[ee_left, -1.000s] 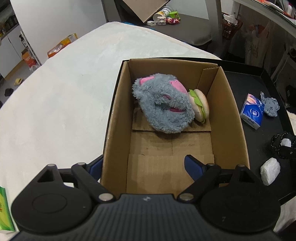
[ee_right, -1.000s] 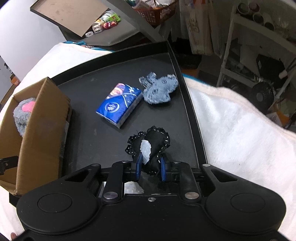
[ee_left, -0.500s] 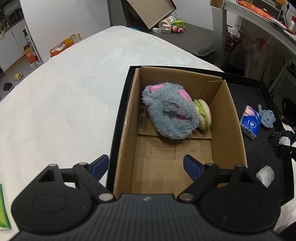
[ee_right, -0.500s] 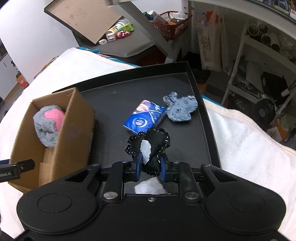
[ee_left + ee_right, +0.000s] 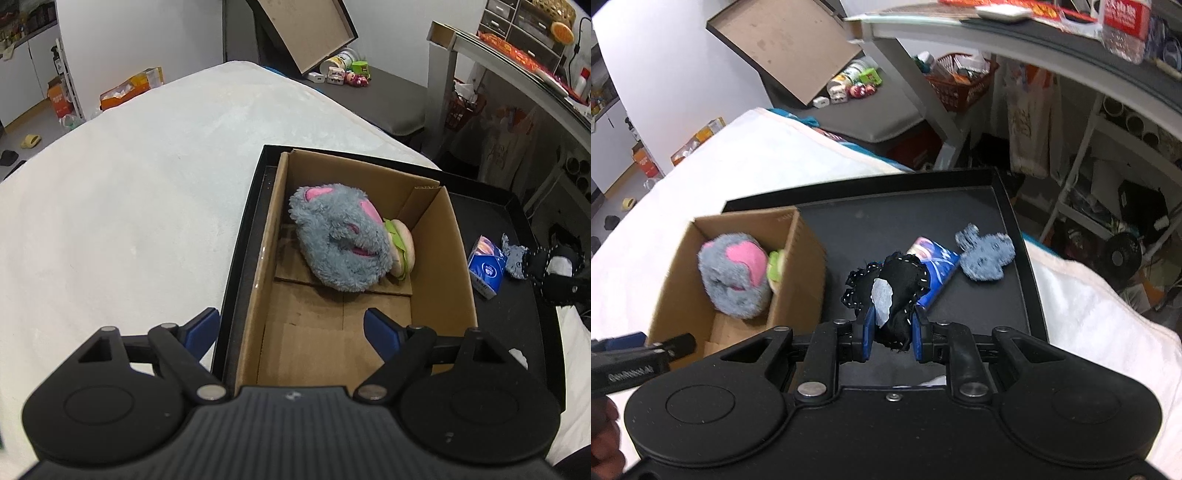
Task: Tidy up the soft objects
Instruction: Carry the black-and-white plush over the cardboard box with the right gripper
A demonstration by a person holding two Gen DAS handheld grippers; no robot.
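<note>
Black fabric toy (image 5: 894,291), white-stitched at its edges and bearing a pale patch, is sitting clamped between the blue pads (image 5: 868,334) of the right gripper (image 5: 892,338), lifted clear above the tray (image 5: 1015,236). Below and beyond it, a blue tissue pack (image 5: 938,269) and a grey felt piece (image 5: 986,254) are lying side by side on the tray's right half, near its right rim. Left gripper (image 5: 291,332) is standing spread wide and holding nothing, straddling the near left wall of the cardboard box (image 5: 458,258); one pad (image 5: 201,332) is hanging outside that wall, the other inside. Far end of the box is holding a grey plush (image 5: 340,236) with a burger toy (image 5: 402,247) against it, while the near half of the floor is lying bare. White cloth (image 5: 129,206) is spreading around the tray.
</note>
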